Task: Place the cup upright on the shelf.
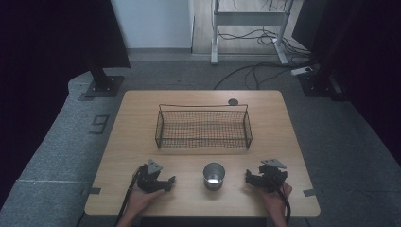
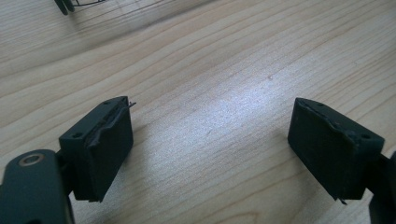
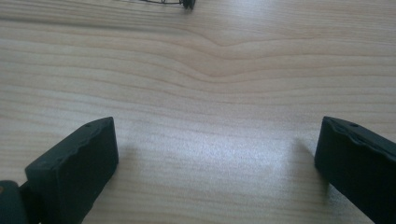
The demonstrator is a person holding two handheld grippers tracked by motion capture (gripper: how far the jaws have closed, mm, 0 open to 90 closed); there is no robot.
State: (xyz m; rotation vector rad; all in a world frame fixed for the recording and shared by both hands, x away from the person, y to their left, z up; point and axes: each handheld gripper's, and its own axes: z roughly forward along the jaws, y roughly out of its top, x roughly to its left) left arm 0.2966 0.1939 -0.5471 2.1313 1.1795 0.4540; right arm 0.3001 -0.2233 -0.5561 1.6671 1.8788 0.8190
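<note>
A lab or test room — grey carpet [image 1: 61,142], black curtains [image 1: 56,38], floor cables [image 1: 255,71], a lone wooden worktop [image 1: 142,109].

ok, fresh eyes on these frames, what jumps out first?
The black wire basket sits mid-table, nothing inside it. In front of it a small metal cup stands upright near the front edge, flanked by the left gripper and right gripper, both resting on the wooden table with jaws open, apart from the cup.
</note>
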